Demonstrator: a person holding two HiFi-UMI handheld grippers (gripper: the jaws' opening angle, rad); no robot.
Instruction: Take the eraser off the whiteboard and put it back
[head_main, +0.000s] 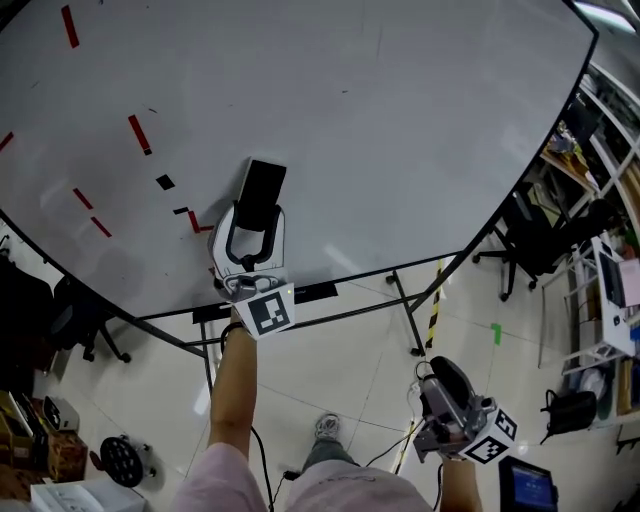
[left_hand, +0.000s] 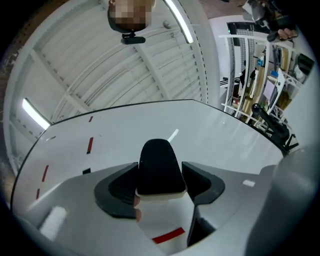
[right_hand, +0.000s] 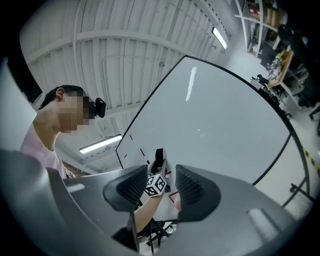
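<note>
The whiteboard (head_main: 400, 120) filled most of the head view, with short red and black marks at its left. The left gripper (head_main: 256, 222) was raised in front of it, fingers clamped on the eraser (left_hand: 159, 167); contact with the board could not be told. The right gripper (head_main: 445, 385) hung low over the floor, well apart, fingers parted and empty.

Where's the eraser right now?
The eraser is held by the left gripper, in front of the whiteboard, just right of its red marks in the head view.
</note>
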